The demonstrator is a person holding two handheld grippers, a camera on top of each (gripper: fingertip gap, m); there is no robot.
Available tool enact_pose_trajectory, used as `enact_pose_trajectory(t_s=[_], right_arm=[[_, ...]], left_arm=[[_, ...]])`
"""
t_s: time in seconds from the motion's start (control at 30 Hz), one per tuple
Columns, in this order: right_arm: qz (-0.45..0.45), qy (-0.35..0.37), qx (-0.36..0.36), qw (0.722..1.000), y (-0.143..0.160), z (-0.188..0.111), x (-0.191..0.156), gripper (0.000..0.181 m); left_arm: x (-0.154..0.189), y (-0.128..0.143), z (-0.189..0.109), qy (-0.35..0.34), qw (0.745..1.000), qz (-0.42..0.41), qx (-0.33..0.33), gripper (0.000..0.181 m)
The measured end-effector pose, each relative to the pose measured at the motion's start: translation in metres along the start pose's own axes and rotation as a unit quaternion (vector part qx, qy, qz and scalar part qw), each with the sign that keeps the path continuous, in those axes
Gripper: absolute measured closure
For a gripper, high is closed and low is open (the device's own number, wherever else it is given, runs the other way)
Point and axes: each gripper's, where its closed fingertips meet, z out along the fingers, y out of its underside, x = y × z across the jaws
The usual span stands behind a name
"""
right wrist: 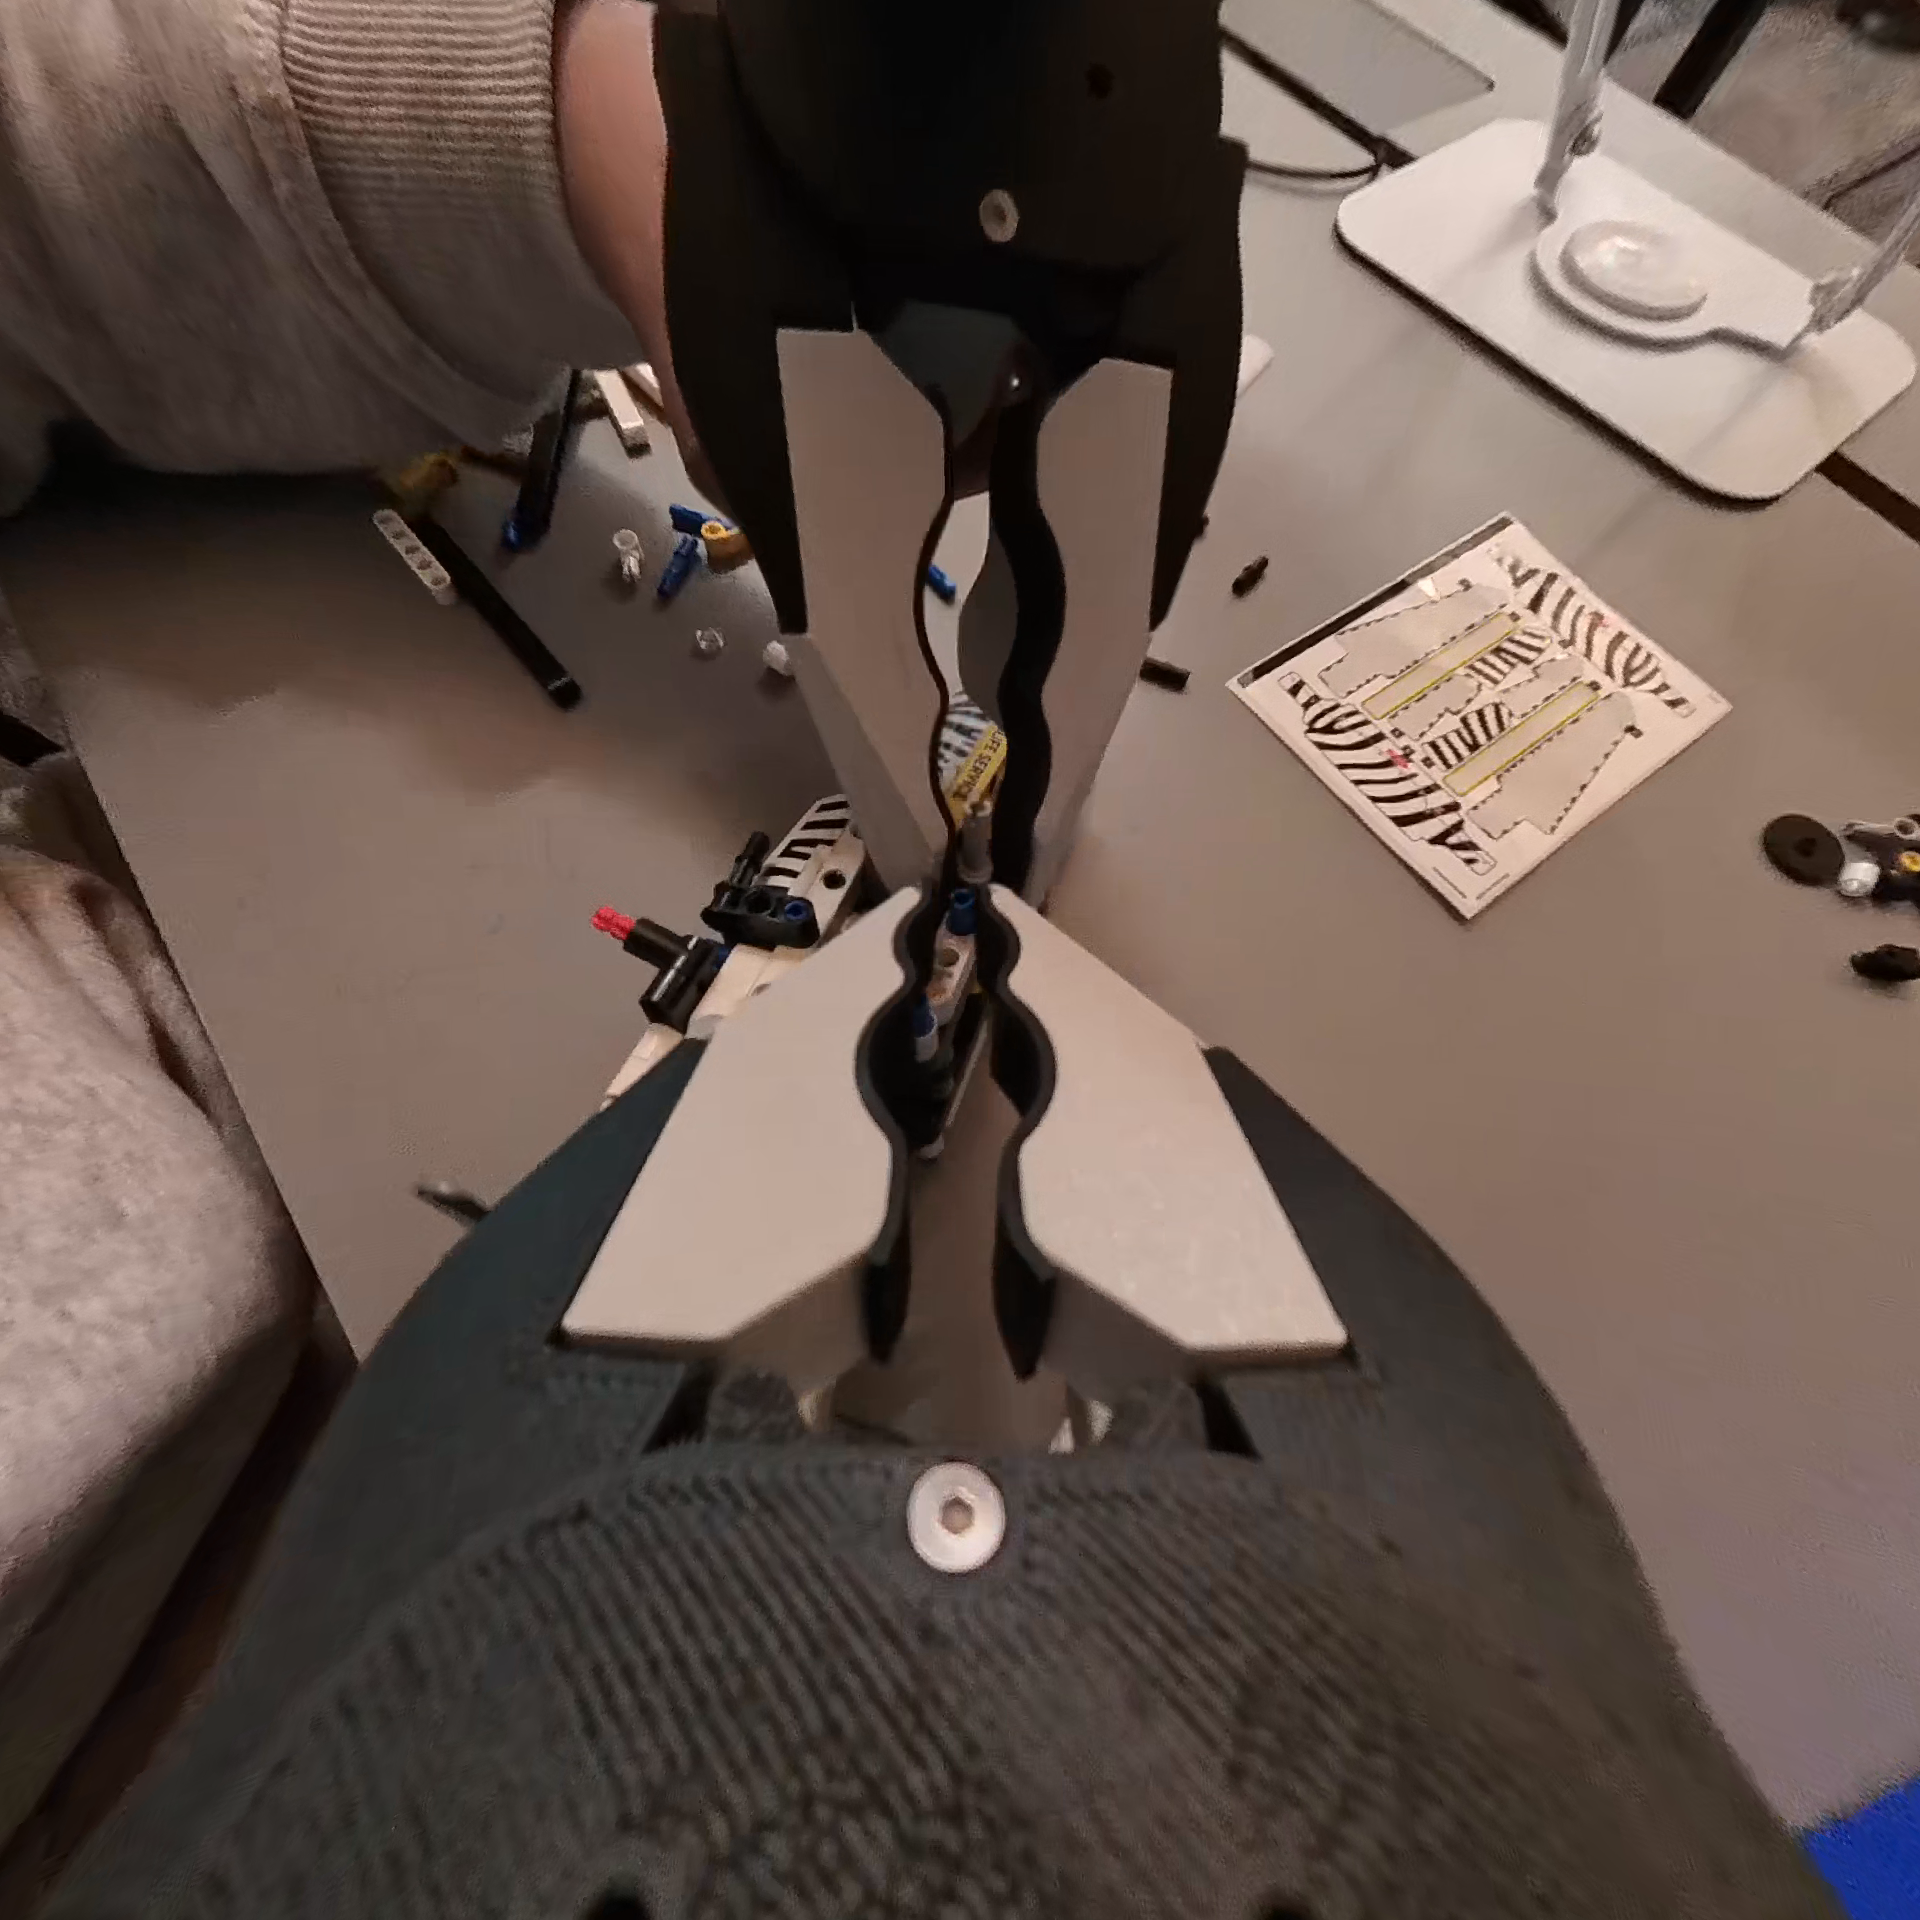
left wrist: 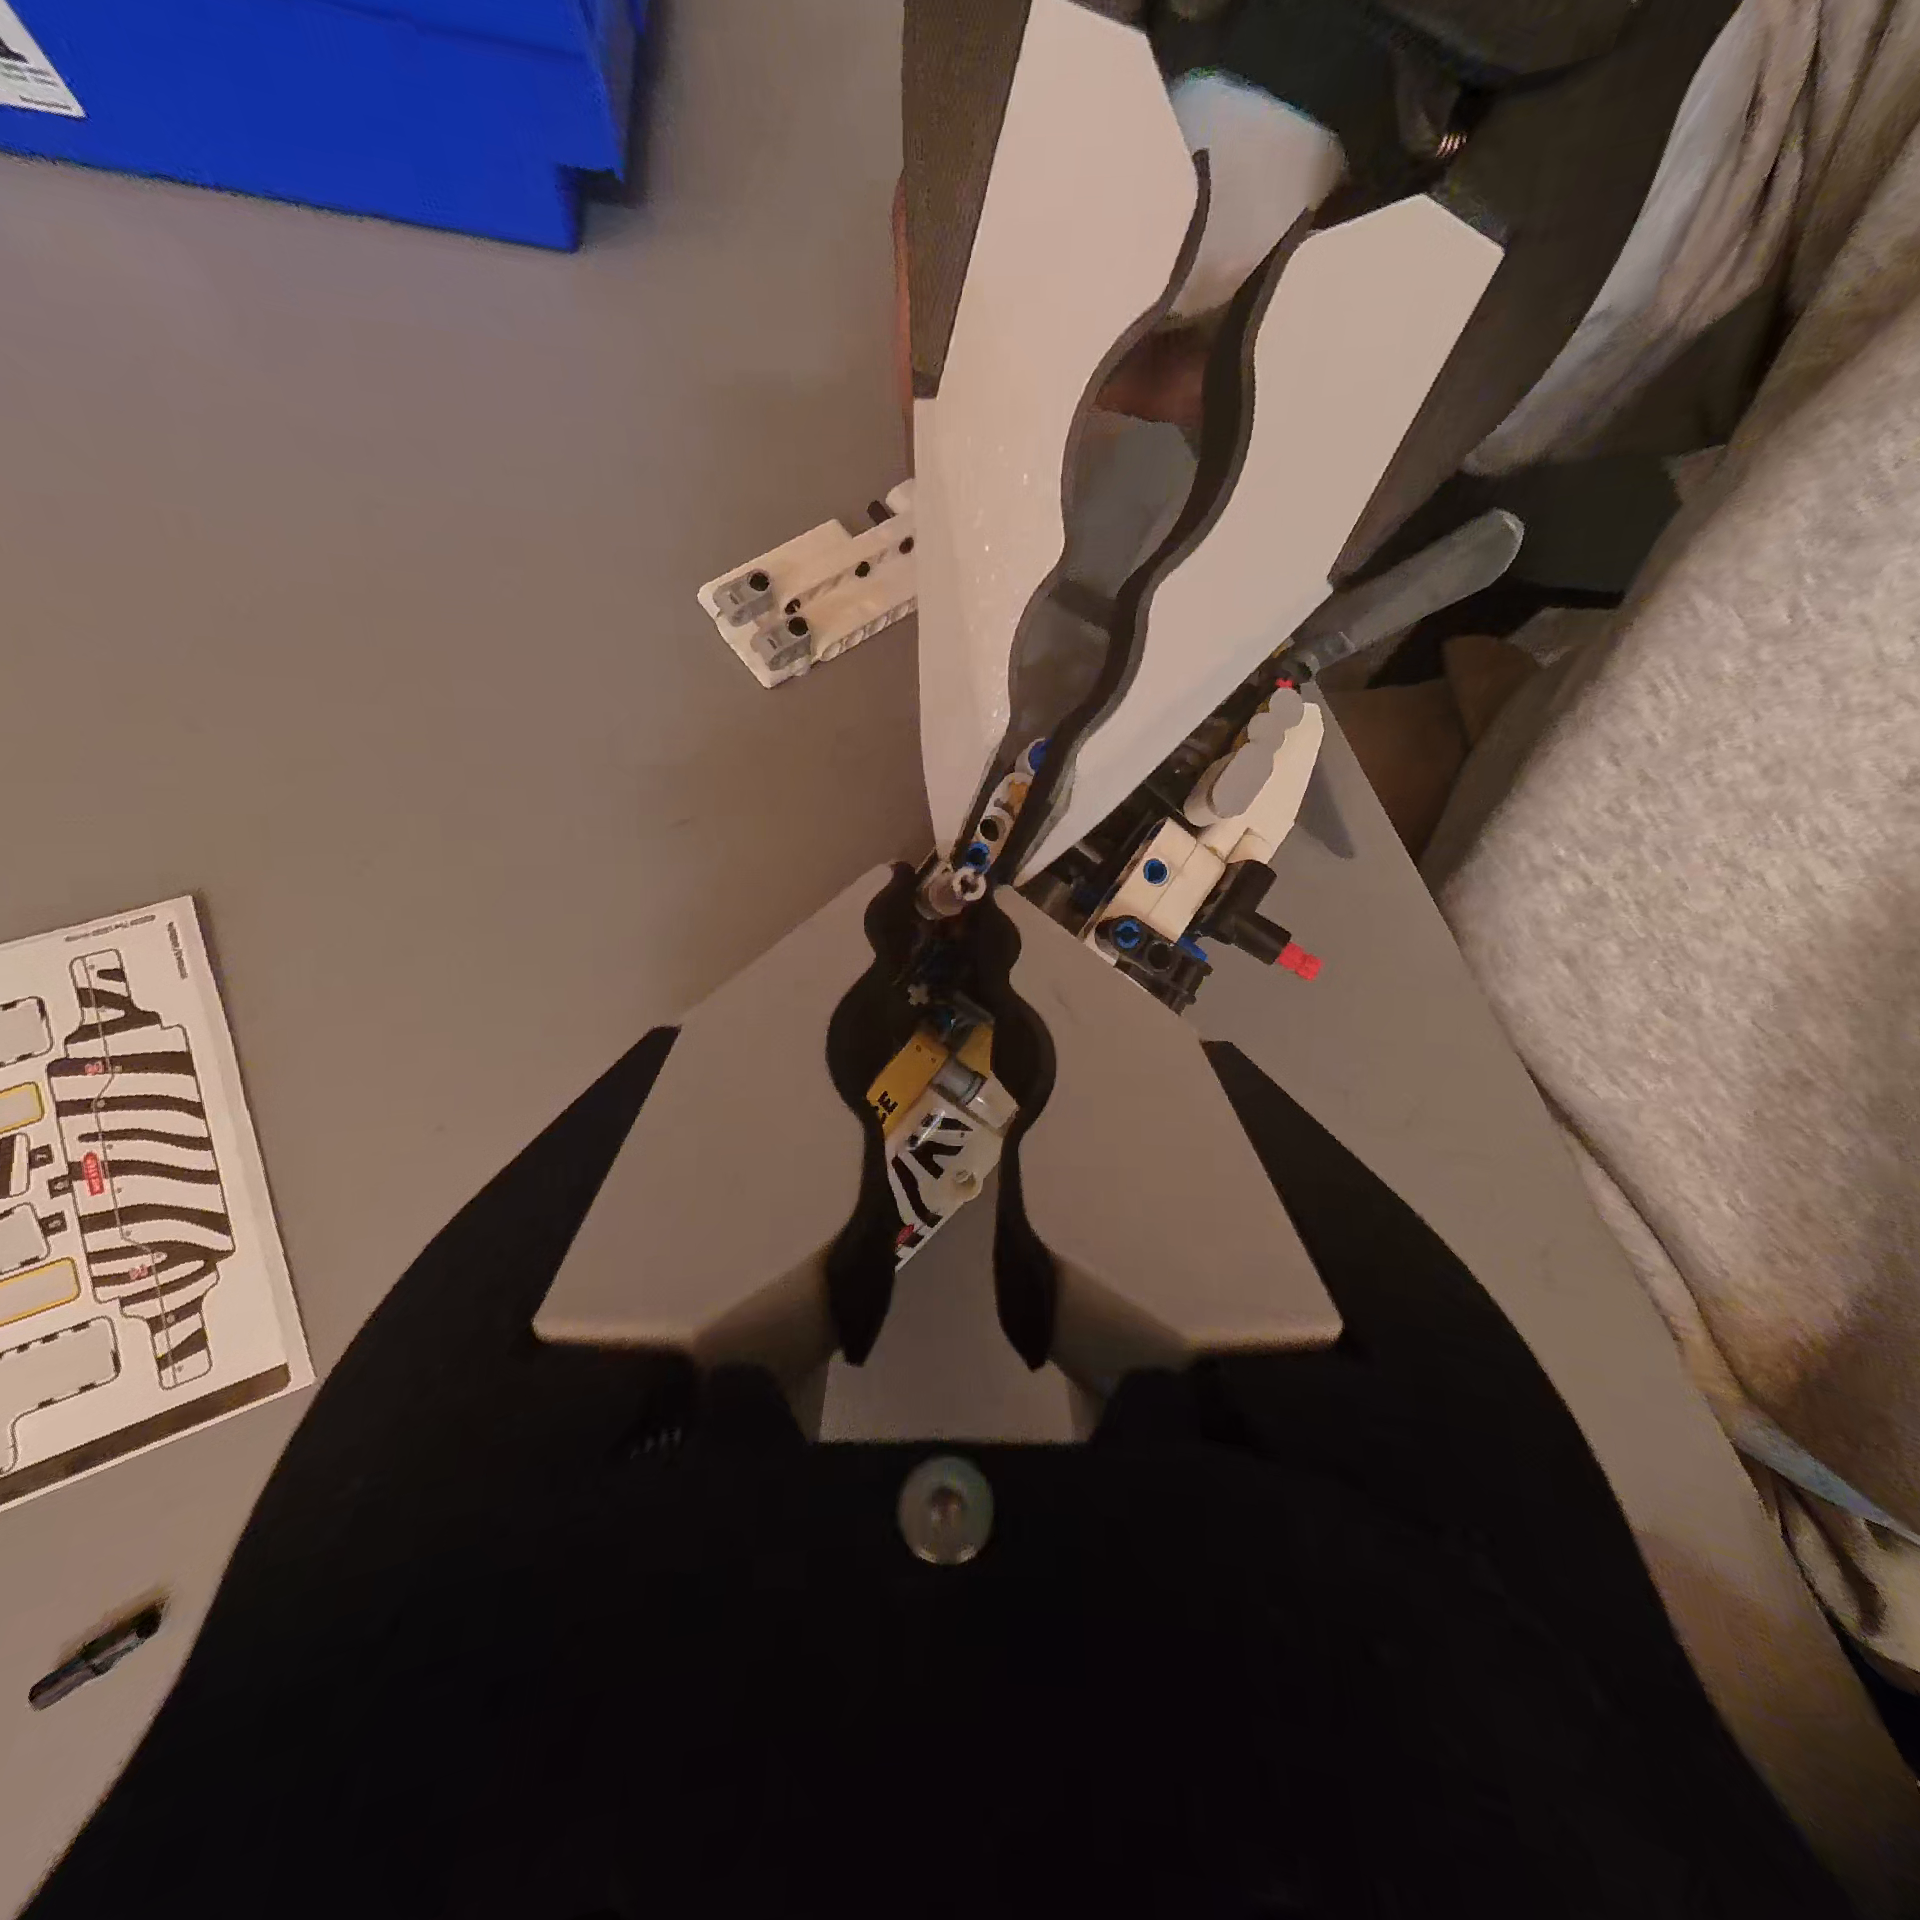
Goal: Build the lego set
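Left gripper (left wrist: 940,914) clamped the zebra-striped piece (left wrist: 940,1153); right gripper (right wrist: 961,909) pinched a pinned beam (right wrist: 951,971); their tip-to-tip junction was obscured.

Dim warm light, fisheye-bent edges, slight blur.

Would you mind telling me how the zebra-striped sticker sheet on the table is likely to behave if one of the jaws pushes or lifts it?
The sticker sheet looks thin and lies flat on the grey table, so it would probably slide rather than resist a push. Lifted by one edge, it would likely bend and droop. Lying so flat, its edge may be hard to catch.
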Motion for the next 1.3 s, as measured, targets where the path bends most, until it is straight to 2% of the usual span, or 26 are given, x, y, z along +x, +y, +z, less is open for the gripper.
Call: enact_pose_trajectory(t_s=[0.13, 0.57, 0.73, 0.9, 1.13, 1.3], right_arm=[[0.003, 0.006, -0.042, 0.999, 0.0014, 0.0006, 0.0001, 0.177], [0.007, 0.013, -0.102, 0.995, 0.0037, 0.0024, 0.0012, 0.178], [0.013, 0.013, -0.118, 0.993, 0.0043, 0.0018, 0.0041, 0.167], [0.009, -0.003, -0.123, 0.992, 0.0042, 0.0034, 0.0002, 0.177], [0.010, 0.007, -0.079, 0.997, 0.0019, 0.0049, 0.0026, 0.179], [0.015, 0.034, -0.039, 0.999, 0.0001, 0.0049, 0.0031, 0.179]], left_arm=[[0.0004, 0.0002, -0.0008, 0.004, 1.000, 0.002, 0.011, 0.172], [0.0003, 0.0008, -0.0010, 0.001, 1.000, 0.011, 0.018, 0.172], [0.0008, 0.0011, -0.0012, 0.006, 1.000, 0.005, 0.026, 0.169], [0.0006, 0.0015, -0.0019, 0.007, 1.000, 0.007, 0.029, 0.170], [-0.0016, 0.0007, -0.0030, 0.015, 0.998, -0.003, 0.054, 0.173], [-0.0024, 0.0021, -0.0029, 0.002, 0.999, 0.004, 0.039, 0.174]])
